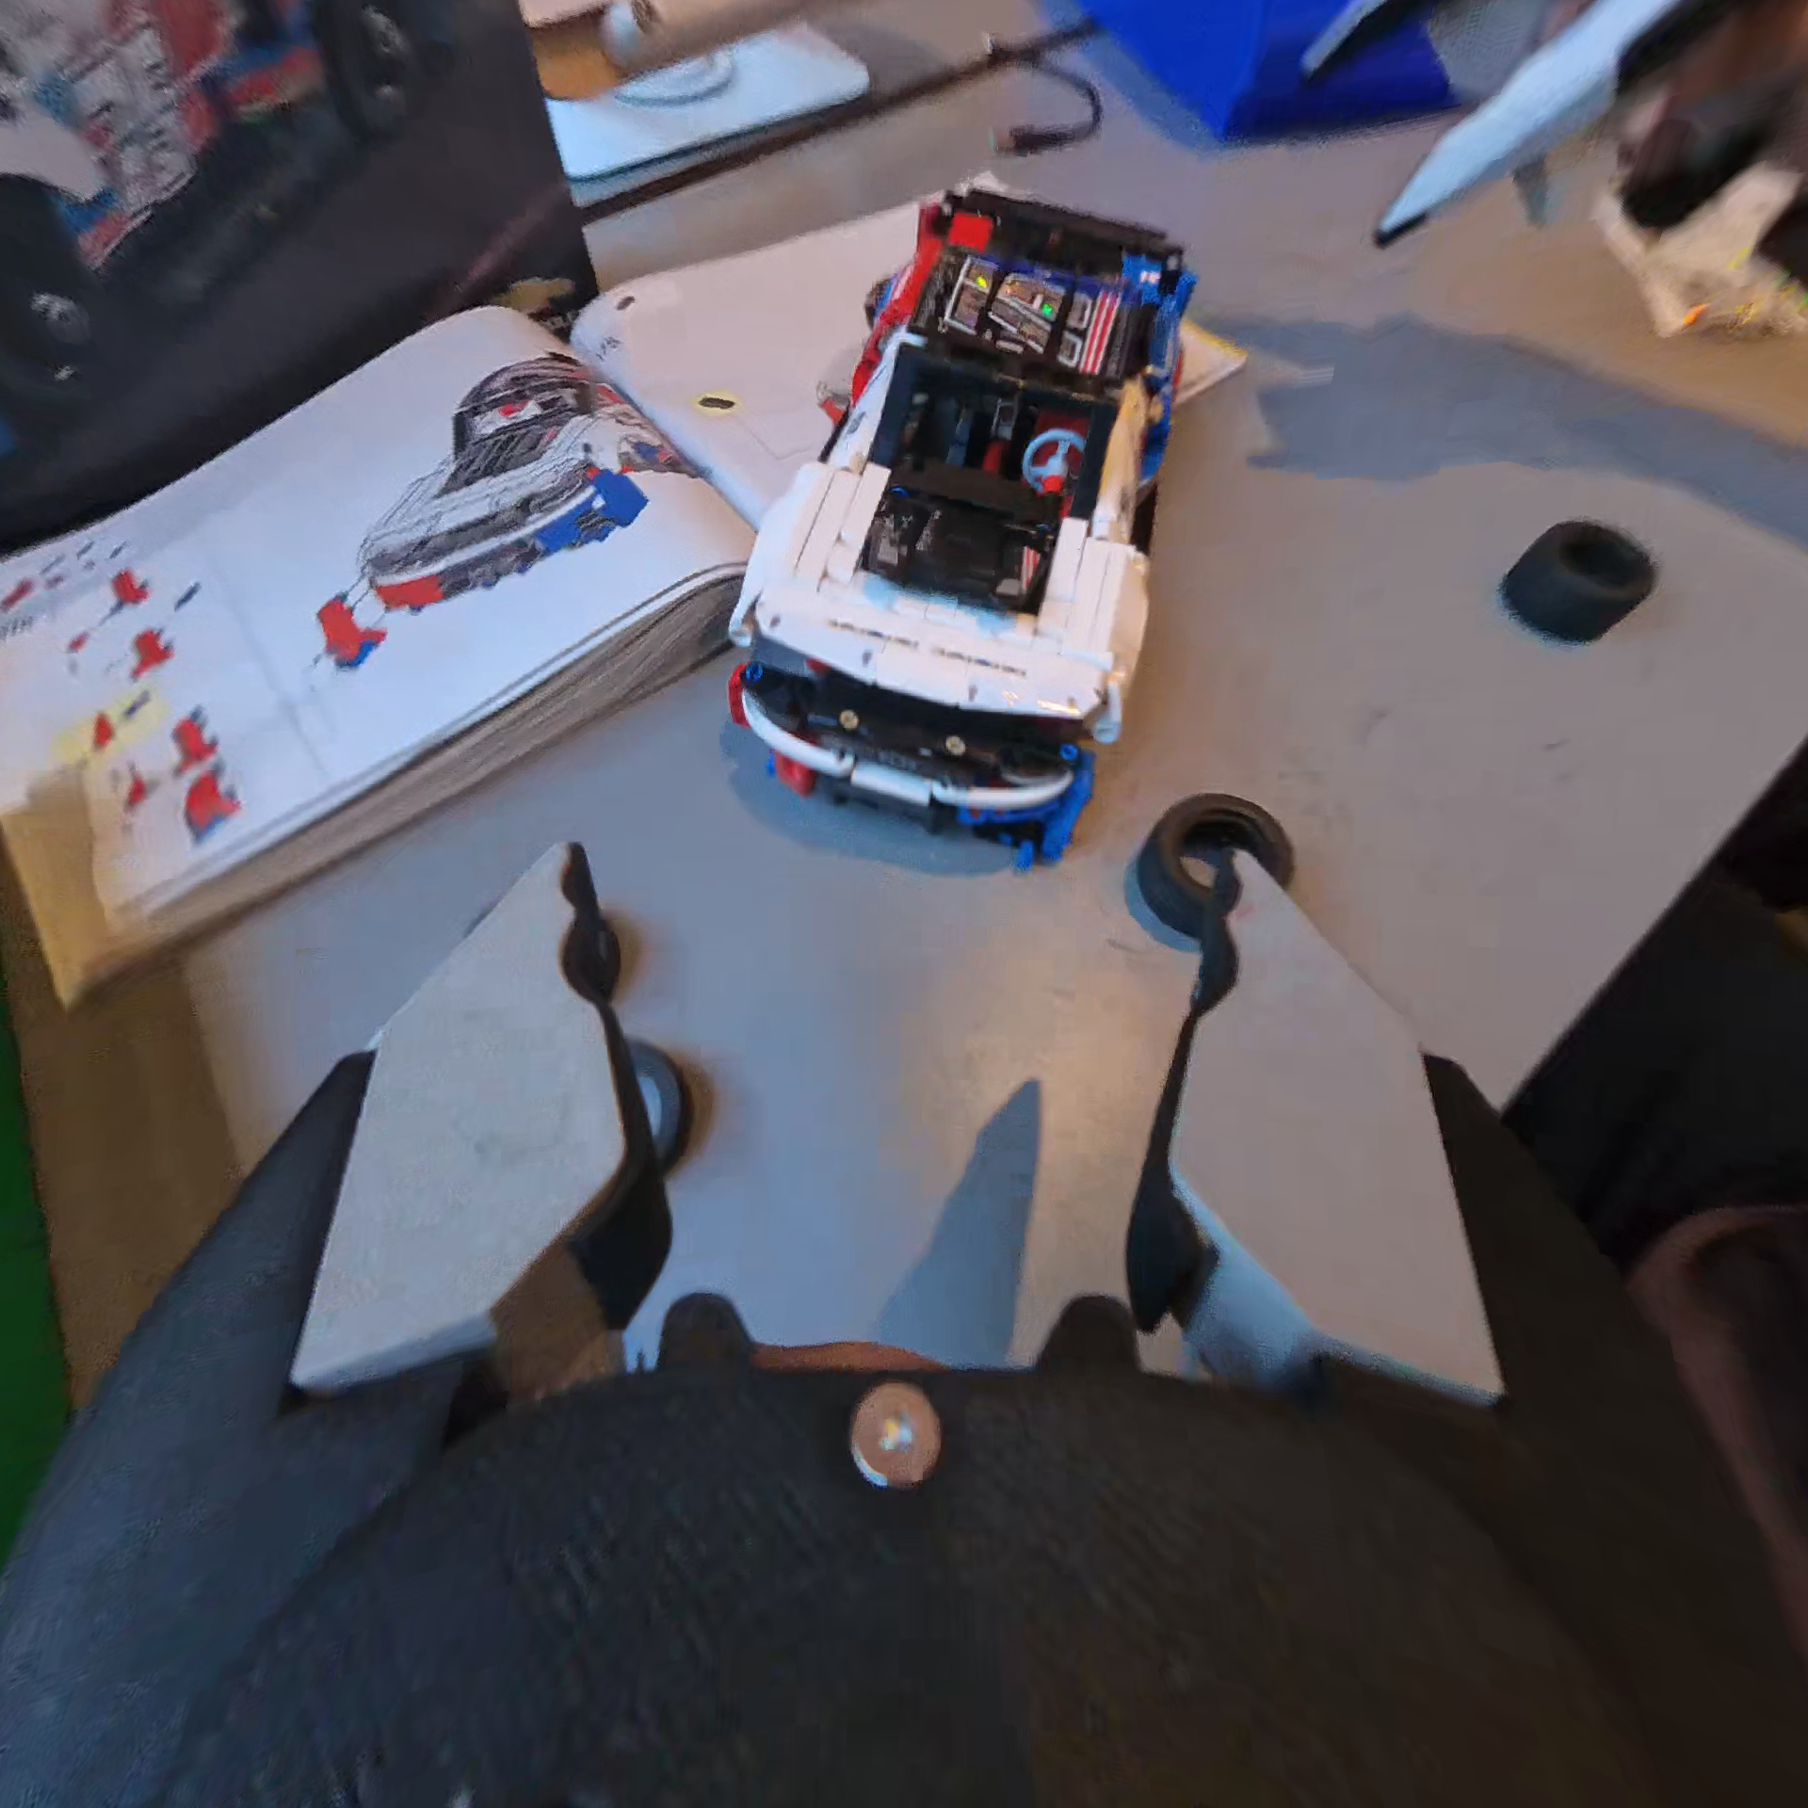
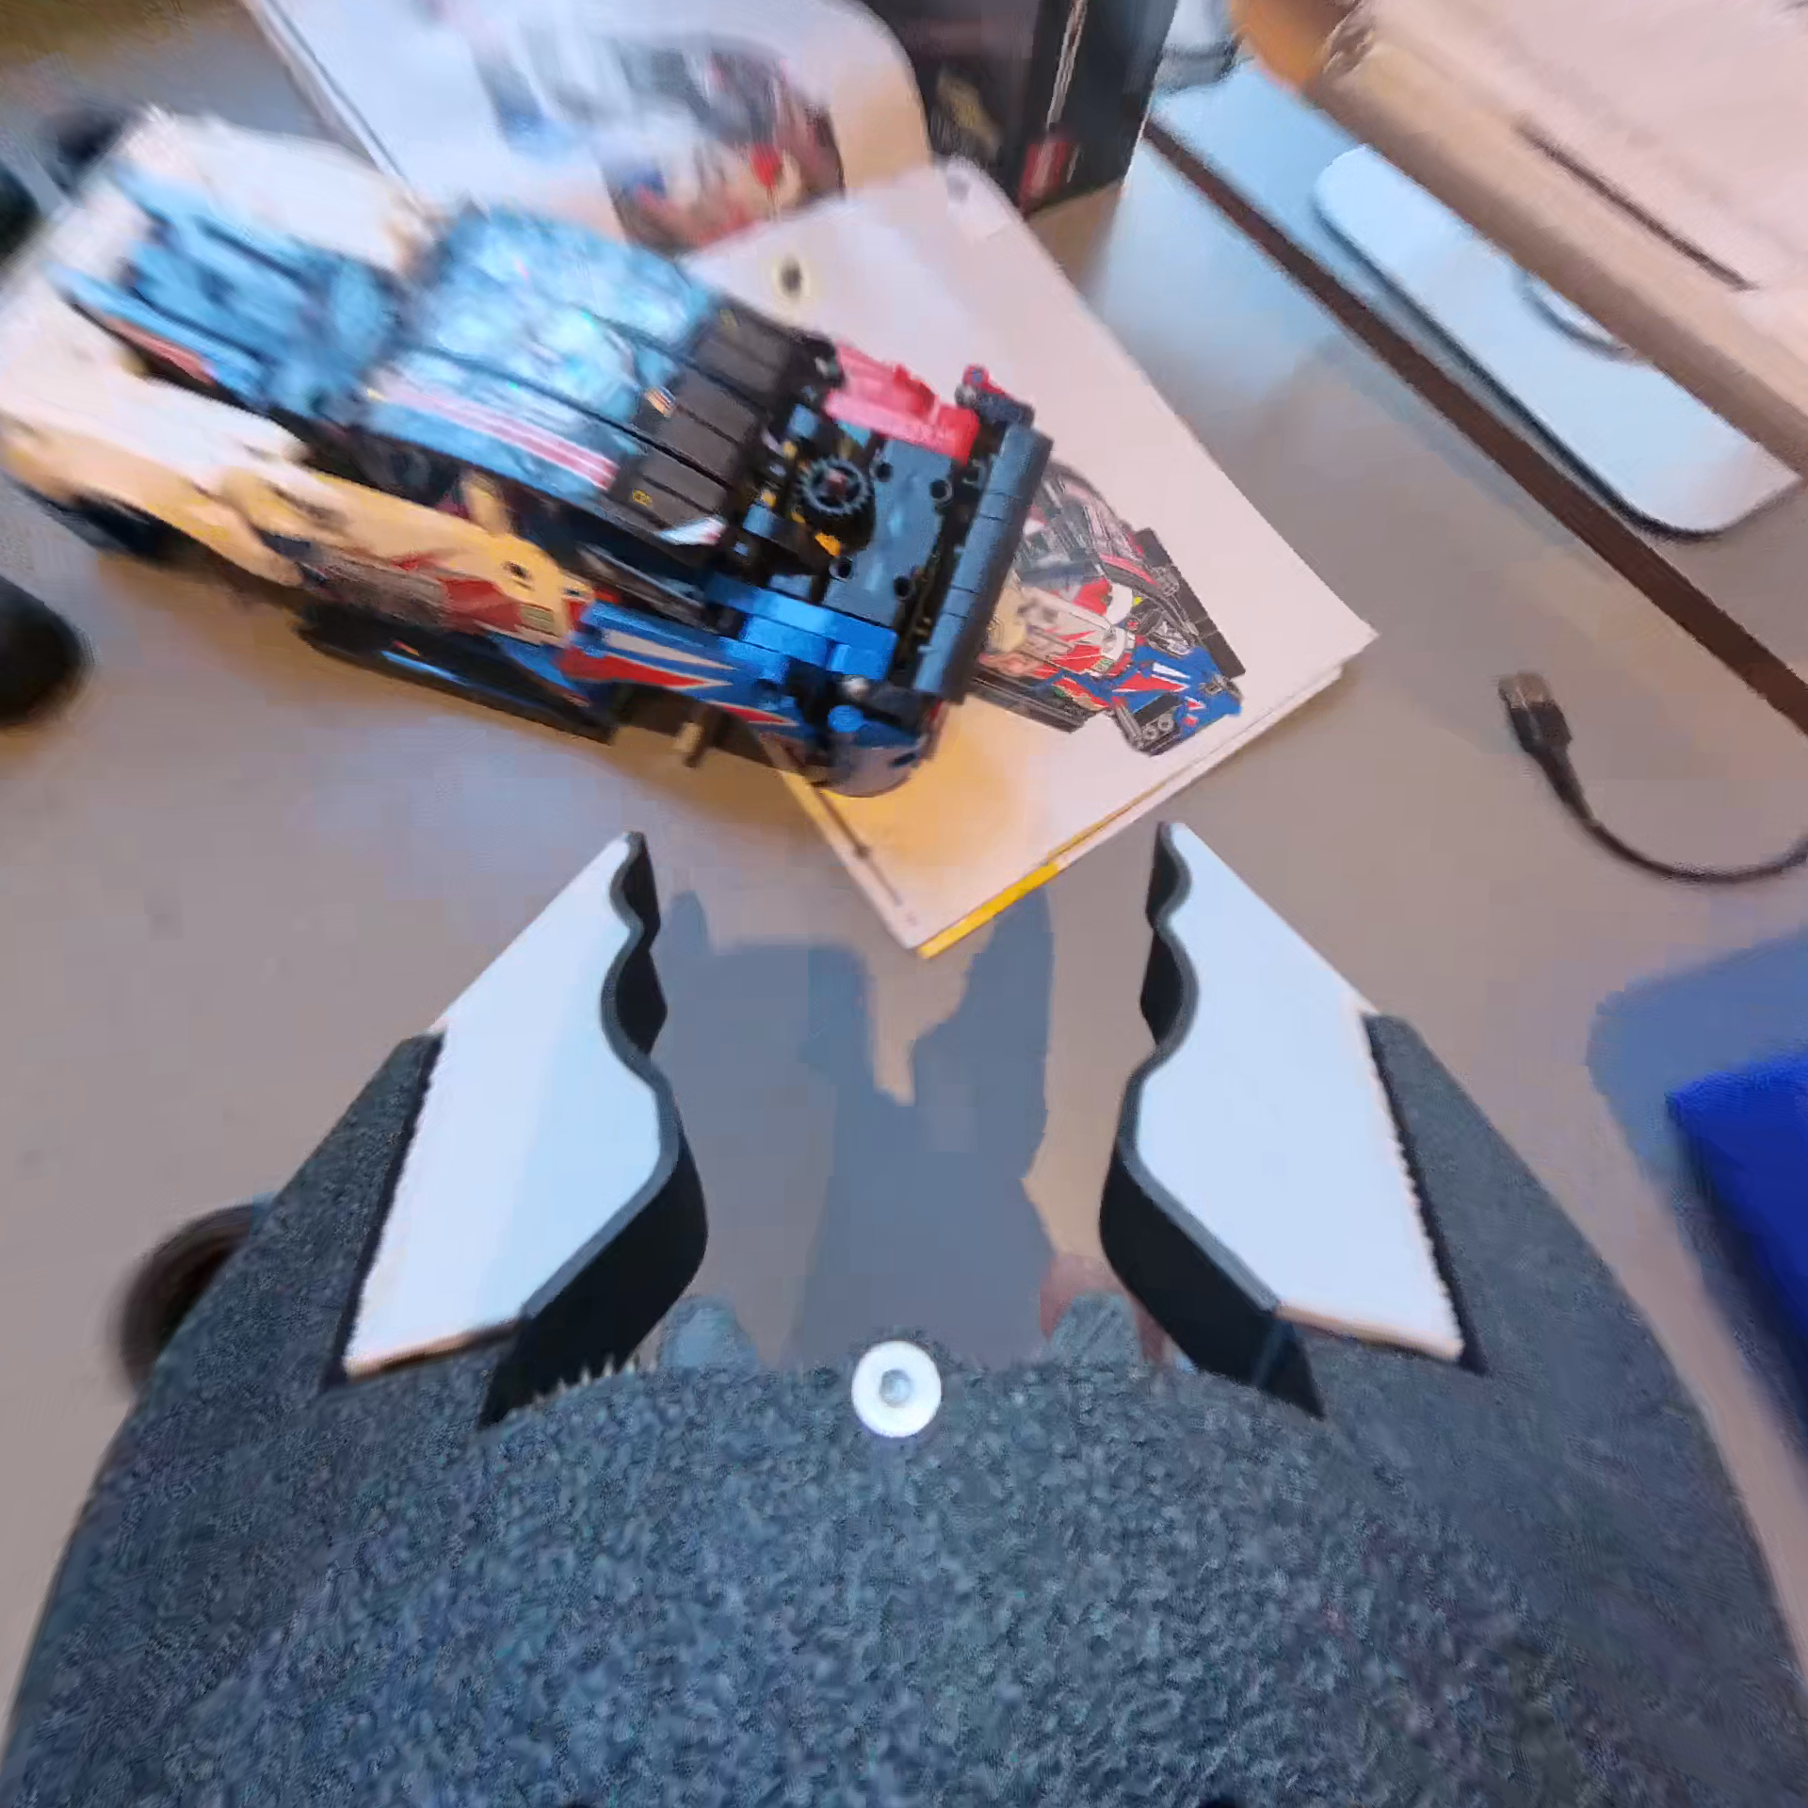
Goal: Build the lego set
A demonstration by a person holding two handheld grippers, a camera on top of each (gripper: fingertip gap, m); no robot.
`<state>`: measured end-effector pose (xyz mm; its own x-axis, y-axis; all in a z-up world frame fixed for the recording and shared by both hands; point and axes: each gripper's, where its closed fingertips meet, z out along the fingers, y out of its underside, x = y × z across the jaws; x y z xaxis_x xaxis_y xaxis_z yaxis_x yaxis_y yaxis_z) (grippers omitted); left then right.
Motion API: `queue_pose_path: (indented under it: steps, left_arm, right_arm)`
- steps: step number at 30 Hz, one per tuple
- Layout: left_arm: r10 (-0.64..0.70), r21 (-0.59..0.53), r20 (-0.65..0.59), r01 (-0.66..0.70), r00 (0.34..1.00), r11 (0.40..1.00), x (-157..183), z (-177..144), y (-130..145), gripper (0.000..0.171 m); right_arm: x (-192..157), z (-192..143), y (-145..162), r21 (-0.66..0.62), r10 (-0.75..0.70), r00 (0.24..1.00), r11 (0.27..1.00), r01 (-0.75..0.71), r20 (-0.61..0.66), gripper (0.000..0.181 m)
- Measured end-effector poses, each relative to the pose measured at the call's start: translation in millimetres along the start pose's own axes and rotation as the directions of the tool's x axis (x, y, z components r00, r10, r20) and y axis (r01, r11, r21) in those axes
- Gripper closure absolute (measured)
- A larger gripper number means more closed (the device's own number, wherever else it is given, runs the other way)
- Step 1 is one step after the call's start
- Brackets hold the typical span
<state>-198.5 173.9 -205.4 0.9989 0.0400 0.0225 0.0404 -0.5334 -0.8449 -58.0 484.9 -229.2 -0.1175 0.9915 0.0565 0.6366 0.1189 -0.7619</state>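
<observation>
Black rubber tyre (image 1: 1218,861) lies beside the car's (image 1: 954,548) nose; both claws (left (image 1: 895,871), right (image 2: 895,841)) gape wide, empty. Pinch its sidewalls squarely.

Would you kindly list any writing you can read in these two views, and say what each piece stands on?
I won't quote any writing; here is what bears it.
Open instruction booklet: small page marks, blurred.
Toy car: stickers on its rear deck, too small to read.
Dark box: print on its side, blurred.
</observation>
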Motion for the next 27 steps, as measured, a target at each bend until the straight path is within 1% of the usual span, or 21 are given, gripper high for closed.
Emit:
queue_pose_path:
  steps: [1,3,5,8,11,13,16,19,22,23,25,27]
  left_arm:
    - [-0.032,0.037,-0.001,0.032,0.999,0.999,2,-11,5,0.055]
    - [-0.068,0.079,0.024,0.066,0.997,0.995,3,-25,20,0.058]
    - [-0.068,0.072,0.061,0.063,0.996,0.995,2,-31,39,0.059]
    - [-0.076,0.061,0.051,0.073,0.996,0.995,12,-32,61,0.060]
    - [-0.062,0.095,0.076,0.054,0.995,0.994,17,-35,70,0.064]
    - [-0.065,0.076,0.080,0.059,0.995,0.995,20,-38,75,0.064]
    - [-0.078,0.083,0.039,0.074,0.996,0.994,35,-43,80,0.065]
    - [-0.058,0.099,0.010,0.057,0.998,0.993,48,-48,89,0.066]
    - [-0.038,0.124,-0.030,0.041,0.999,0.991,61,-52,95,0.067]
    - [-0.005,0.123,-0.049,0.011,0.999,0.992,66,-54,96,0.067]
    - [0.059,0.130,-0.019,-0.056,0.998,0.990,62,-61,93,0.066]
    - [0.094,0.193,-0.032,-0.086,0.995,0.977,59,-67,83,0.069]
  right_arm:
    - [-10,-14,0,0.060,0.048,0.999,0.997,-0.047,-0.003,0.086]
    - [-38,-36,3,0.156,0.113,0.993,0.981,-0.116,0.027,0.086]
    - [-59,-50,8,0.230,0.167,0.986,0.959,-0.166,0.015,0.086]
    - [-89,-59,15,0.311,0.238,0.971,0.922,-0.231,0.016,0.087]
    - [-109,-61,24,0.323,0.209,0.976,0.929,-0.180,-0.058,0.089]
    - [-124,-62,28,0.299,0.215,0.975,0.935,-0.190,-0.053,0.088]
    - [-148,-69,23,0.334,0.203,0.979,0.925,-0.181,-0.030,0.091]
    - [-151,-71,27,0.319,0.165,0.983,0.939,-0.130,-0.085,0.090]
    - [-153,-69,29,0.329,0.196,0.979,0.929,-0.169,-0.049,0.088]
    - [-154,-69,28,0.334,0.205,0.978,0.925,-0.182,-0.034,0.088]
    - [-151,-70,25,0.352,0.204,0.978,0.919,-0.179,-0.034,0.088]
    - [-145,-70,22,0.368,0.203,0.978,0.914,-0.170,-0.052,0.088]
